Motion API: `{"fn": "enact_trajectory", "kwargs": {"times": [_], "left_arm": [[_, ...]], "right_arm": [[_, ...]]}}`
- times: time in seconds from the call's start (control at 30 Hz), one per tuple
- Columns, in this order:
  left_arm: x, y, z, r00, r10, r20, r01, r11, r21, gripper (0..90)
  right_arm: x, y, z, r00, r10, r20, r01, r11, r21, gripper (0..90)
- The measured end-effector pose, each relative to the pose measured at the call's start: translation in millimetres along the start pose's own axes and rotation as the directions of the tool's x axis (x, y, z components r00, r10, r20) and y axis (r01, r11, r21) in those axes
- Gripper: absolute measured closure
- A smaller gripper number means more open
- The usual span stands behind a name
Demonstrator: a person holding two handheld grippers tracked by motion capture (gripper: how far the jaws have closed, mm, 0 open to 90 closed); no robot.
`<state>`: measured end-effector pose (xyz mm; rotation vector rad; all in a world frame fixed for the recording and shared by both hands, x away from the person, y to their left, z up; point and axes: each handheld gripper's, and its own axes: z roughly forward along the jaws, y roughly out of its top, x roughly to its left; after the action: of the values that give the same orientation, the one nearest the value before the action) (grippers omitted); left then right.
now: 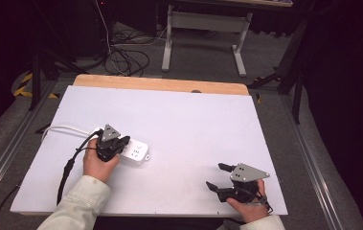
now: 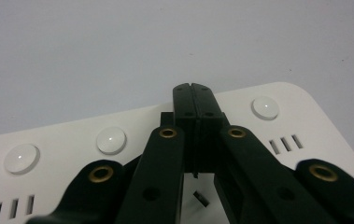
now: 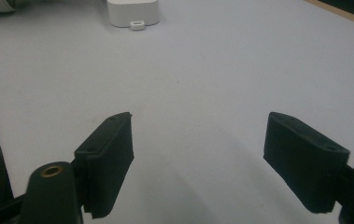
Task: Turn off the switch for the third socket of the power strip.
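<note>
Pressure from the closed tips looks like the step in hand. In the high view the left gripper [image 1: 120, 142] sits on the white power strip [image 1: 138, 153], which lies flat on the desk [image 1: 193, 120], its white cord [image 1: 66, 128] running off behind the jaws. The right gripper [image 1: 218, 178] rests well apart, near the desk's front edge.

In the left gripper view the jaws are clenched on each other with nothing between them, their joined tip [image 2: 193, 100] over the strip's top face [image 2: 305, 121]. Round buttons lie to either side: one [image 2: 111, 140] left of the jaws, one [image 2: 265, 108] right, a third [image 2: 21, 158] farther left. Slot groups [image 2: 284, 143] sit below them. Whether the tip touches the face I cannot tell. To do this well, I would keep the tip square and push straight down, since a slanted push could slide the light strip.

In the right gripper view the jaws stand released, wide apart over bare desk, with the strip's end [image 3: 132, 11] far ahead of them. Nothing blocks the path; that free gripper could steady the strip.
</note>
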<state>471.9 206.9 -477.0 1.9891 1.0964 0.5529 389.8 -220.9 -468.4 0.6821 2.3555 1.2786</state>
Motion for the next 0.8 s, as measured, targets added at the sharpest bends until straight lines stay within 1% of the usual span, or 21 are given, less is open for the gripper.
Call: {"fn": "enact_trajectory", "kwargs": {"times": [0.03, 0.07, 0.1, 0.17, 0.2, 0.23, 0.27, 0.37, 0.4, 0.43, 0.47, 0.5, 0.57, 0.6, 0.7, 0.73, 0.77, 0.8], "left_arm": [[-0.2, 1.1, -0.1, 1.0, -0.002, 0.008, 0.001, 1.0, 0.005, 90.0], [0.4, 0.9, -1.6, 0.9998, -0.007, 0.017, 0.007, 0.9997, -0.025, 90.0], [0.7, 1.0, -2.2, 0.9999, -0.008, 0.014, 0.008, 0.9998, -0.02, 90.0], [0.0, 0.6, -2.2, 0.9999, -0.005, 0.013, 0.005, 0.9997, -0.024, 90.0], [-1.1, 1.2, -3.3, 0.9993, -0.029, 0.024, 0.03, 0.9989, -0.037, 90.0], [-2.2, 2.1, -4.2, 0.9983, -0.041, 0.042, 0.043, 0.9977, -0.052, 90.0], [-3.7, 3.4, -5.4, 0.9984, -0.035, 0.044, 0.038, 0.9973, -0.063, 90.0], [-5.2, 5.0, -8.1, 0.9989, -0.024, 0.041, 0.027, 0.9972, -0.07, 90.0], [-5.2, 5.5, -10.2, 0.9982, -0.035, 0.048, 0.039, 0.9965, -0.074, 90.0], [-5.2, 5.5, -10.2, 0.9982, -0.035, 0.048, 0.039, 0.9965, -0.074, 90.0], [-4.9, 5.9, -11.6, 0.9985, -0.034, 0.043, 0.037, 0.9965, -0.075, 90.0], [-5.2, 6.9, -13.3, 0.9987, -0.025, 0.043, 0.028, 0.9969, -0.073, 90.0], [-6.3, 7.5, -13.9, 0.9985, -0.027, 0.048, 0.031, 0.9968, -0.074, 90.0], [-7.5, 9.2, -15.9, 0.9987, -0.02, 0.047, 0.023, 0.9966, -0.079, 90.0], [-7.8, 10.8, -18.8, 0.9983, -0.025, 0.053, 0.03, 0.9959, -0.085, 89.9], [-7.5, 11.7, -21.3, 0.9971, -0.034, 0.068, 0.04, 0.9951, -0.09, 89.8], [-7.5, 11.7, -21.3, 0.9971, -0.034, 0.068, 0.04, 0.9951, -0.09, 88.9], [-7.1, 12.1, -22.3, 0.997, -0.033, 0.07, 0.04, 0.9954, -0.088, 86.1]], "right_arm": [[0.0, -0.1, 0.6, 1.0, 0.0, -0.001, 0.0, 1.0, 0.001, 24.6], [-0.2, -0.2, 0.9, 1.0, 0.001, -0.002, -0.001, 1.0, 0.003, 24.5], [-0.3, -0.2, 1.4, 1.0, 0.002, -0.001, -0.002, 1.0, 0.003, 24.6], [-0.1, 0.0, 1.7, 1.0, 0.003, 0.0, -0.003, 1.0, 0.005, 24.5], [0.1, 0.3, 2.4, 1.0, 0.002, -0.002, -0.002, 1.0, 0.007, 24.5], [0.2, 0.6, 2.4, 1.0, 0.001, -0.002, -0.001, 1.0, 0.007, 24.6], [0.3, 0.6, 2.2, 1.0, 0.0, -0.001, 0.0, 1.0, 0.006, 24.6], [-0.1, 0.1, 1.9, 1.0, 0.003, -0.001, -0.003, 1.0, 0.004, 24.6], [-0.1, 0.0, 1.9, 1.0, 0.002, -0.001, -0.002, 1.0, 0.004, 24.6], [0.0, -0.1, 1.7, 1.0, 0.0, -0.002, 0.0, 1.0, 0.004, 24.5], [0.1, -0.2, 1.4, 1.0, -0.001, -0.002, 0.001, 1.0, 0.004, 24.5], [0.2, -0.2, 0.9, 1.0, 0.0, -0.001, 0.0, 1.0, 0.003, 24.6], [0.0, -0.4, 0.6, 1.0, 0.001, -0.001, -0.001, 1.0, 0.0, 24.6], [-0.9, -0.7, 0.4, 1.0, 0.005, 0.0, -0.005, 1.0, -0.001, 24.6], [-1.2, -0.7, 0.7, 1.0, 0.006, 0.001, -0.006, 1.0, -0.001, 24.6], [-0.9, -0.6, 1.0, 1.0, 0.007, 0.0, -0.007, 1.0, 0.0, 24.6], [-0.9, -0.6, 1.2, 1.0, 0.004, -0.001, -0.004, 1.0, 0.004, 24.5], [-0.7, -0.6, 1.5, 1.0, 0.004, 0.0, -0.004, 1.0, 0.003, 24.5]]}}
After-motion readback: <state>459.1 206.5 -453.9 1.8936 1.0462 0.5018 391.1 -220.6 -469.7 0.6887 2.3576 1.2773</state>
